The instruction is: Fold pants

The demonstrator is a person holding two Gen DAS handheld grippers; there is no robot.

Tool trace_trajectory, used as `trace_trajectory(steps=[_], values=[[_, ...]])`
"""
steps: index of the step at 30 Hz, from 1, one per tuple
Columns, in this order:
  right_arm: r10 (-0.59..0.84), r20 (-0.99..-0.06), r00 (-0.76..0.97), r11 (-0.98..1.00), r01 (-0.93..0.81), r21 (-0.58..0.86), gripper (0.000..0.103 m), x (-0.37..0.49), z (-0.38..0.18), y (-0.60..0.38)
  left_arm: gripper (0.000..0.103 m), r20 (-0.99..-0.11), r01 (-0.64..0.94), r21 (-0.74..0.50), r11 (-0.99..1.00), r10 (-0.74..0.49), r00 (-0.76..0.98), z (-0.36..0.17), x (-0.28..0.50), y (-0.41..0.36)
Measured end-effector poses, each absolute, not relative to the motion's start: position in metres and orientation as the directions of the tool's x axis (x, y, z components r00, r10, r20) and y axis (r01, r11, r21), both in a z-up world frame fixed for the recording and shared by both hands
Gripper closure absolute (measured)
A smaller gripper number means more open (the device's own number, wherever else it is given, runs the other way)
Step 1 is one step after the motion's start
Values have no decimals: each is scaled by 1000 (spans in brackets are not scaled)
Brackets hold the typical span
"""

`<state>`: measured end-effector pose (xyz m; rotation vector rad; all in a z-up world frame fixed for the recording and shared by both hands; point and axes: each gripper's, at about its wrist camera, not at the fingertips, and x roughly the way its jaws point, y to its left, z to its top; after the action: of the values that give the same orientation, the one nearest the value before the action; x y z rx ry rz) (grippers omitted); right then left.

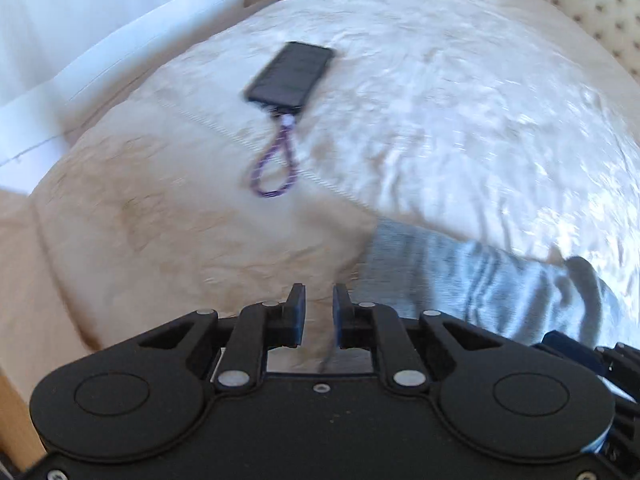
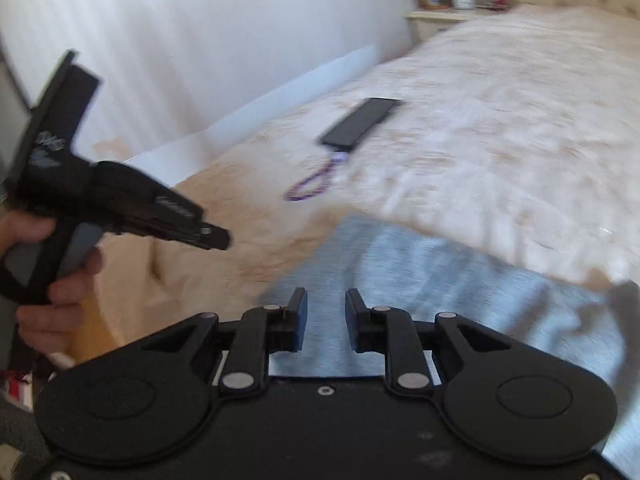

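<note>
We hold a hand-held gripper in each hand over the near end of a bed (image 1: 440,80) covered with a cream, textured bedspread. The left hand-held gripper (image 1: 319,304) has its two fingers set a small way apart with nothing between them; bare bedspread shows in the gap, so it grips nothing. The right hand-held gripper (image 2: 326,308) also has its fingers parted and holds nothing, and grey fabric shows through the gap. The pants (image 2: 460,280) are grey and lie spread on the bedspread at the near end of the bed, directly in front of the right hand-held gripper and off to the right of the left one (image 1: 480,280). In the right wrist view our left hand (image 2: 52,272) wraps the handle of the left hand-held gripper, which sits out to the left of the pants, above the bedspread. Farther up the bed, apart from the pants, lies a dark phone (image 1: 290,76) with a purple cord loop (image 1: 276,164) at its near end. Both views are blurred. A nightstand (image 2: 440,16) stands beside the far end of the bed, against the white wall (image 2: 200,40)
</note>
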<state>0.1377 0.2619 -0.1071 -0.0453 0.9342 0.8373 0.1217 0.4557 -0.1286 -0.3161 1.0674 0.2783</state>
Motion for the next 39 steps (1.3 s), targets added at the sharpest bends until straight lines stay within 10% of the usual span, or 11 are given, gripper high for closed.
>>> trace_trajectory(steps=[9,20,25,33,39], values=[[38,-948,316,987,-163,-14,79,119,-194,79,70,-944,-138,126,982,161,289,-208,146,373],[-30,-867,498,992,119,34,80,109,-163,-71,76,-875,-46,223,974,221,430,-140,152,246],[1,-949,314,996,88,31,82,90,-200,-146,75,-889,81,197,977,143,435,-136,147,143],[-85,-850,519,945,313,97,77,62,-152,-294,68,-922,348,63,935,-79,379,-166,139,-26],[-130,-825,550,940,333,74,71,98,-149,-396,67,-988,349,50,936,-4,153,-225,141,-67]])
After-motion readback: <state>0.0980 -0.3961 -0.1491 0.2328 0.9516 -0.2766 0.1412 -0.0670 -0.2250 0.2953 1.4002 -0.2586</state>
